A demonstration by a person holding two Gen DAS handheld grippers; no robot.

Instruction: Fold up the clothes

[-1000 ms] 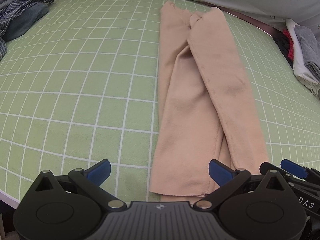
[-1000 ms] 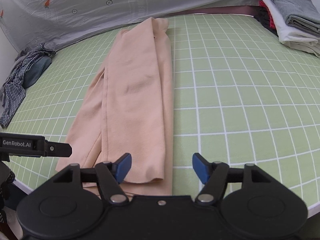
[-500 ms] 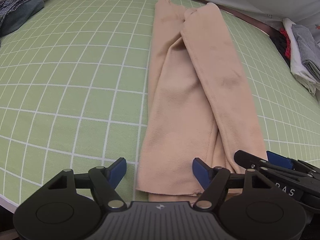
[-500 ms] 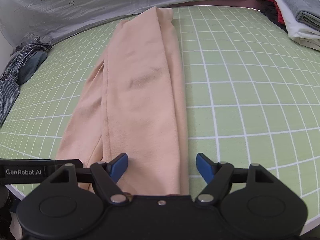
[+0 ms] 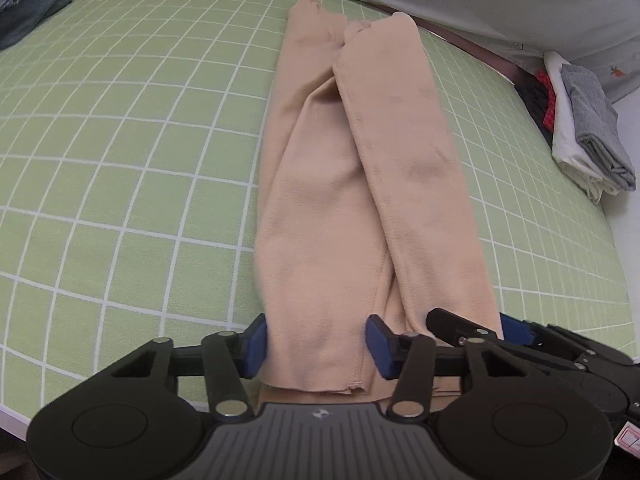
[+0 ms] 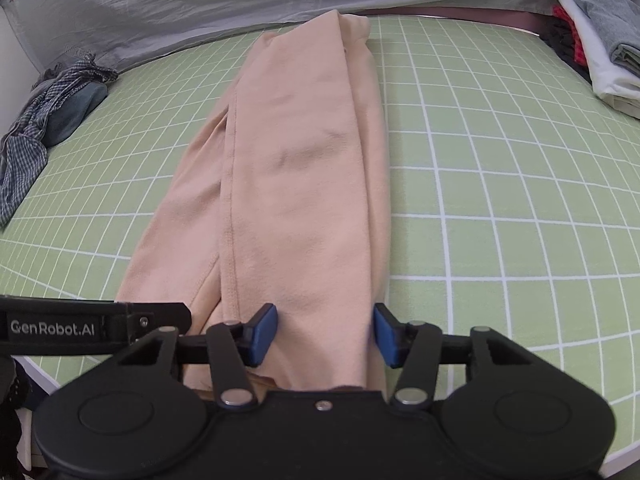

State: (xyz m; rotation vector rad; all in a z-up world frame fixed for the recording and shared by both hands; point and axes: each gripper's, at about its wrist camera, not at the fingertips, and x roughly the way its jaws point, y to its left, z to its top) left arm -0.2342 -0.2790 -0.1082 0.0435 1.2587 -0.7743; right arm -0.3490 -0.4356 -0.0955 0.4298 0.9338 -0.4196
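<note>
My left gripper and right gripper both sit with fingers spread apart astride the near hem of the beige trousers.

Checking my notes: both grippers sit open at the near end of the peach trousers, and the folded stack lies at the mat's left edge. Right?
Not quite: the folded stack lies at the mat's right edge, as the right wrist view shows. Both grippers do sit open at the peach trousers' near end.
</note>
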